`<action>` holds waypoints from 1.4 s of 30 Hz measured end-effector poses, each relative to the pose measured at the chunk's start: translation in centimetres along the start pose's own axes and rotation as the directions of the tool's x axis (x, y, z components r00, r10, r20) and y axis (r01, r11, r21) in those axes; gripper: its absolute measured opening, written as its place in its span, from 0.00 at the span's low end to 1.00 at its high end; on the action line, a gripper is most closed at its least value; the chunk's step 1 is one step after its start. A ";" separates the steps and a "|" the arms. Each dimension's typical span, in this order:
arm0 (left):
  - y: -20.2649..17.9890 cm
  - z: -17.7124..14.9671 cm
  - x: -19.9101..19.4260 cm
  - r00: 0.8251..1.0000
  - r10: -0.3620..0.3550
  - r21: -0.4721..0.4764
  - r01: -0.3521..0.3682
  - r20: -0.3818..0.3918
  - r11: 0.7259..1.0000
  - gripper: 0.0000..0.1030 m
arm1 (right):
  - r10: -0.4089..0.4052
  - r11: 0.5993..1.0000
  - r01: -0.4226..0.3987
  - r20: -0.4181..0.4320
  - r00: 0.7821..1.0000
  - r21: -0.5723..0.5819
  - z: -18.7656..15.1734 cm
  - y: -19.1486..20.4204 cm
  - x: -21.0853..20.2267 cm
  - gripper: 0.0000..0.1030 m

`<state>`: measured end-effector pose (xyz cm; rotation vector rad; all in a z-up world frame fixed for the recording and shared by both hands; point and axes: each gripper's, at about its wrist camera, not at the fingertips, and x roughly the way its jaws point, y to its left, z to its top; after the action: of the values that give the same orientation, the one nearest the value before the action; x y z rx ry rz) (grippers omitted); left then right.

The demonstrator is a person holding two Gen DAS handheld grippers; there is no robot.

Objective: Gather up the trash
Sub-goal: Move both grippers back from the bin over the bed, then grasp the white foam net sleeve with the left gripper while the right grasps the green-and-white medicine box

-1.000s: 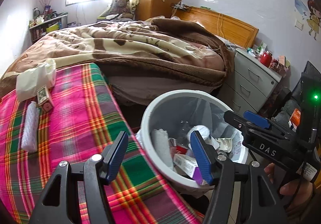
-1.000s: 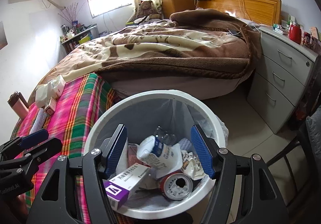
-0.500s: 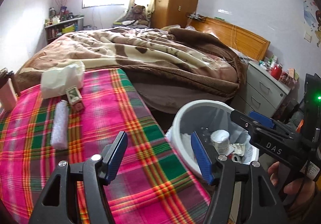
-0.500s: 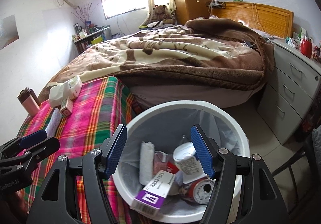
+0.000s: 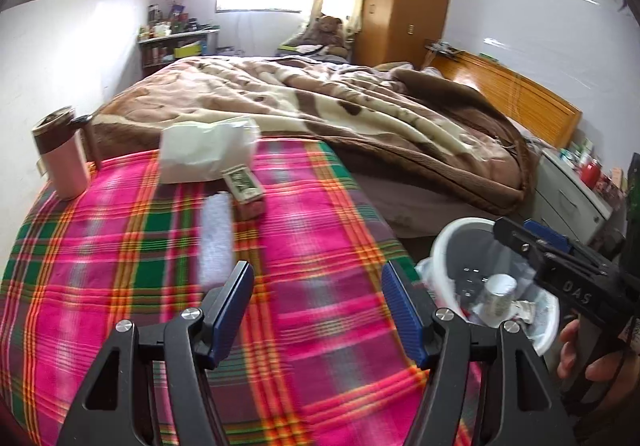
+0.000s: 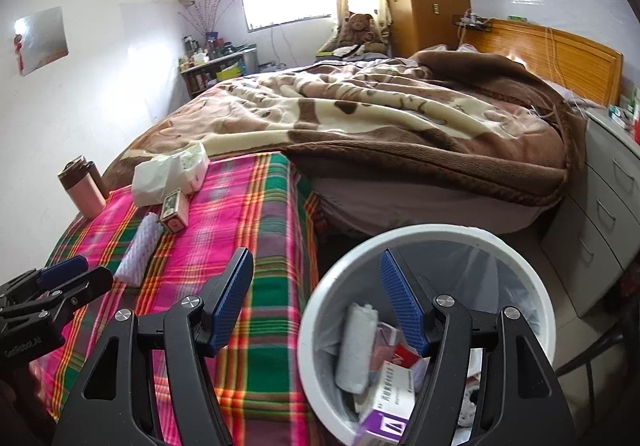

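Covering table: plaid cloth [image 5: 120, 258] | bed [image 6: 400, 118] beyond (rumpled blanket)

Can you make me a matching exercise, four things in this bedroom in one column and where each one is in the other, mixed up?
Things:
1. teddy bear
2. purple-and-white box
3. pink tumbler
4. white foam sleeve

Places:
A. inside the white bin
B. lying on the plaid cloth
C. by the curtain, beside the wardrobe
D. standing at the plaid cloth's far left corner

Pairs: 1-C, 2-A, 3-D, 4-B
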<state>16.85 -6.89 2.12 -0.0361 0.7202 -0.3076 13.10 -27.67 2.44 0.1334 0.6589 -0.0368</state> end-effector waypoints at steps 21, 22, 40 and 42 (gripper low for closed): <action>7.4 0.0 6.0 0.988 0.109 -0.096 -0.120 -0.111 0.988 0.66 | 0.111 0.989 -0.115 -0.044 0.993 -0.095 2.9 6.3 6.0 0.66; 7.7 0.1 6.5 0.987 0.106 -0.099 -0.118 -0.119 0.988 0.66 | 0.118 0.987 -0.122 -0.050 0.992 -0.100 3.0 6.6 6.4 0.66; 11.1 0.1 10.3 0.970 0.174 -0.142 -0.199 -0.171 0.970 0.61 | 0.177 0.966 -0.200 -0.144 0.974 -0.165 3.9 11.5 12.7 0.66; 11.9 -0.1 10.5 0.966 0.188 -0.161 -0.217 -0.178 0.963 0.60 | 0.179 0.963 -0.206 -0.157 0.971 -0.175 3.8 11.9 13.1 0.66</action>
<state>27.35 1.41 -6.32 -0.1084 0.9038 -0.0483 26.71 -16.25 -1.29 0.0152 0.7834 0.2252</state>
